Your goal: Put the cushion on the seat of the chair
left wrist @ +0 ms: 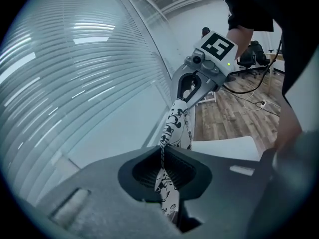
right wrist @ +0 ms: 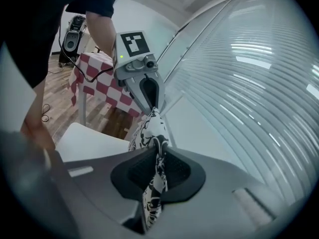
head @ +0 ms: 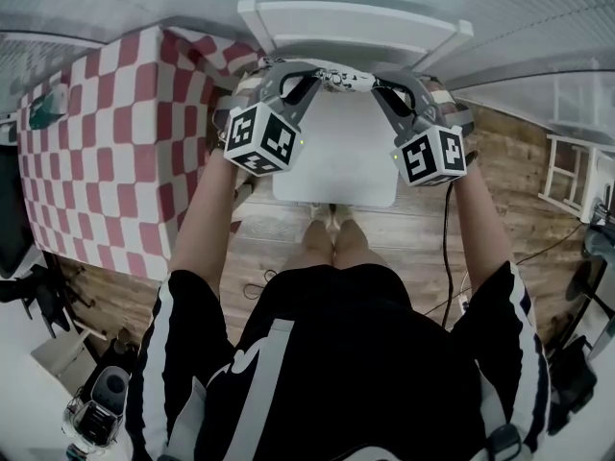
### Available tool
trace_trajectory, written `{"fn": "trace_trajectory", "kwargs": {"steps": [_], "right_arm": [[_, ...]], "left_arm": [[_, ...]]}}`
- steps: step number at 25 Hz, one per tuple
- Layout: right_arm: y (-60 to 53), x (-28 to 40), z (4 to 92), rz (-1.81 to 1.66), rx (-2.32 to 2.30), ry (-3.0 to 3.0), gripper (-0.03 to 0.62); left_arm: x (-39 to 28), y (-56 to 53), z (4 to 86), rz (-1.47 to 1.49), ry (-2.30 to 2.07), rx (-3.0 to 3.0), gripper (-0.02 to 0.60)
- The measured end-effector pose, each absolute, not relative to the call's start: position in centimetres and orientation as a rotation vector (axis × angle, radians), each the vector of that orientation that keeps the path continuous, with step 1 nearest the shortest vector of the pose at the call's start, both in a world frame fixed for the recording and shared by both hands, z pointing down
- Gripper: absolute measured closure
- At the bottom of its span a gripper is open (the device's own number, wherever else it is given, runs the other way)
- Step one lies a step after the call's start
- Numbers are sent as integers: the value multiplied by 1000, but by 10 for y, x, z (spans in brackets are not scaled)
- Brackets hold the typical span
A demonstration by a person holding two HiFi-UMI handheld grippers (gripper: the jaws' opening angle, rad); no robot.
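Note:
The black-and-white patterned cushion (head: pixel 338 80) hangs on edge, stretched between both grippers over the back part of the white chair seat (head: pixel 332 166), just in front of the backrest (head: pixel 351 22). My left gripper (head: pixel 304 79) is shut on the cushion's left end; its own view shows the fabric (left wrist: pixel 174 126) pinched between the jaws (left wrist: pixel 162 169). My right gripper (head: pixel 383 83) is shut on the right end, where the cloth (right wrist: pixel 149 131) runs through the closed jaws (right wrist: pixel 157 169). Most of the cushion's face is hidden, edge-on.
A table under a red-and-white checked cloth (head: pixel 106 142) stands close on the chair's left. A window wall with blinds (left wrist: pixel 75 73) is behind the chair. A white rack (head: pixel 569 171) and a cable (head: pixel 446 257) are at the right on the wooden floor. The person's feet (head: pixel 332 224) touch the seat's front.

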State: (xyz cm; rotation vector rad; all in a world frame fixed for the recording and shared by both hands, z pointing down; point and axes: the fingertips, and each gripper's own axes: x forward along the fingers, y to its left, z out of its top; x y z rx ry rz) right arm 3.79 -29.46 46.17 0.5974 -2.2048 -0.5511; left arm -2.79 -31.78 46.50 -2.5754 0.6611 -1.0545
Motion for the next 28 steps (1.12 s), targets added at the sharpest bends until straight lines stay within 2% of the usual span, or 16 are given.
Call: {"fn": "trace_trajectory", "kwargs": {"steps": [28], "right_arm": [[-206,33,564,-327,490,-2197,579]], "left_arm": [[-32,-230,576,-1220,613,-2693,561]]}}
